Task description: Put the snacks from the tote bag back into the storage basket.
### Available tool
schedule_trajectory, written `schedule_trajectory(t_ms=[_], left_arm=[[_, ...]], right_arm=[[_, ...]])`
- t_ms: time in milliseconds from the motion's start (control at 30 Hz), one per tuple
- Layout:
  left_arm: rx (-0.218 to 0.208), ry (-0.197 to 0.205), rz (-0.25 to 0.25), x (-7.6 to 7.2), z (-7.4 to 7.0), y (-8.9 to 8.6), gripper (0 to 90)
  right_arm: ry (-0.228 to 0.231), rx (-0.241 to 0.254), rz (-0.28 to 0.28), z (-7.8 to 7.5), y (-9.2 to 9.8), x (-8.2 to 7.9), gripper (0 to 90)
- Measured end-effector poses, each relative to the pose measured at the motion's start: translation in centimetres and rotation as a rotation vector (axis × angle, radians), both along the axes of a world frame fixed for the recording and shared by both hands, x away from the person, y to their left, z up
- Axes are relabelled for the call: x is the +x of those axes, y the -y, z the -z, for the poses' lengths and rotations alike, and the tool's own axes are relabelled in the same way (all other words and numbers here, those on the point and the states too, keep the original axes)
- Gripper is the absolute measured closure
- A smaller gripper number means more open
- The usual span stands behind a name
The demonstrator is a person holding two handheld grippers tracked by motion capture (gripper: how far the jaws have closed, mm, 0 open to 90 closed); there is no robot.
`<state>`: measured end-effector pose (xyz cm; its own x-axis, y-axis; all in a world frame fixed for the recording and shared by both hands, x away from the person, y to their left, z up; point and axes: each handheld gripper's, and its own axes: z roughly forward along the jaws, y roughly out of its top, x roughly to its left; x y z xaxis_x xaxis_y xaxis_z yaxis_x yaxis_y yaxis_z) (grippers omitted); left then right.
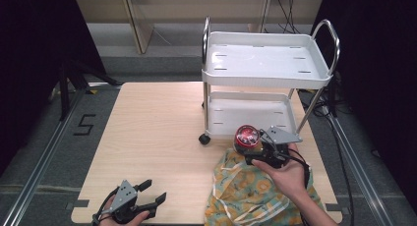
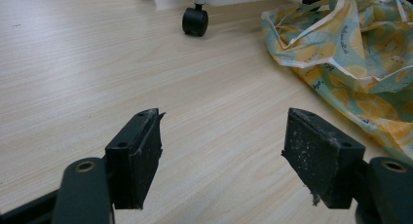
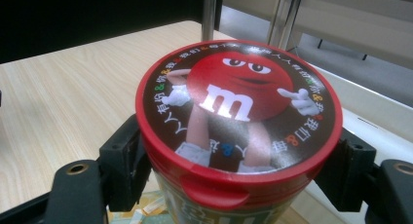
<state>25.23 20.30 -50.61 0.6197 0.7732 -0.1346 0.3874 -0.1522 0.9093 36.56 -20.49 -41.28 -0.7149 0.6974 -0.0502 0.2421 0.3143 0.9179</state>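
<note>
1. Right gripper [image 1: 259,146] clamped on candy tub [image 3: 234,136], one black finger [image 3: 124,160] pressed to each flank just under the red lid rim. Tub upright between the fingers, carried above the mouth of the yellow patterned bag [image 1: 246,189], near the cart's lower shelf [image 1: 253,115].
2. Left gripper [image 2: 221,156] resting low at the table's near edge, fingers spread wide, bare wood [image 2: 97,78] between them. Bag off to the right of the far fingertip, cart caster [image 2: 195,22] well ahead.
3. Handling, as judged: rigid plastic wall, smooth and round, so likely slippery against flat pads (worn and flaked on the left gripper). Weight unknown; probably light to moderate if part full. Not fragile, though the snap lid could pop under an upward knock.
4. Best hold, as judged: where now taken, on opposite flanks below the lid lip, lip acting as a stop against sliding down. Keep upright; tilting invites rolling out between the pads.
5. Hard to read: tub body below the fingers cut off in the right gripper view, label mostly hidden. Contents not visible. Whether the tub's base touches the bag or hangs free cannot be told. Bag interior hidden in folds; bag's near edge cut off by the high view's bottom.
</note>
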Motion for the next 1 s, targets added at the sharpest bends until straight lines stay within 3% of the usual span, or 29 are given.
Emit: schedule_trajectory(t_ms=[200, 300, 400, 667, 700, 767, 1000], left_arm=[[-0.019, -0.016, -0.019, -0.12, 0.04, 0.12, 29.0], [-0.016, -0.015, -0.018, -0.10, 0.03, 0.11, 29.0], [0.001, 0.001, 0.001, 0.00, 0.00, 0.00, 29.0], [0.000, 0.001, 0.001, -0.01, -0.01, 0.00, 29.1], [0.000, 0.001, 0.002, -0.01, -0.01, 0.00, 29.0], [-0.001, 0.001, 0.001, -0.01, 0.00, -0.01, 29.1], [0.018, -0.001, 0.004, -0.06, -0.06, -0.13, 29.1]], right_arm=[[0.016, 0.008, 0.003, 0.10, -0.06, 0.32, 26.4], [0.001, 0.000, -0.002, 0.07, 0.03, 0.31, 26.4], [0.010, -0.003, -0.002, 0.11, 0.05, 0.42, 26.4], [0.019, -0.008, 0.000, 0.09, -0.08, 0.63, 26.4], [-0.015, 0.004, 0.004, 0.09, -0.22, 0.44, 26.4], [0.028, -0.013, -0.010, 0.07, -0.15, 0.78, 26.4], [0.000, -0.004, -0.005, 0.02, -0.37, 1.01, 26.4]])
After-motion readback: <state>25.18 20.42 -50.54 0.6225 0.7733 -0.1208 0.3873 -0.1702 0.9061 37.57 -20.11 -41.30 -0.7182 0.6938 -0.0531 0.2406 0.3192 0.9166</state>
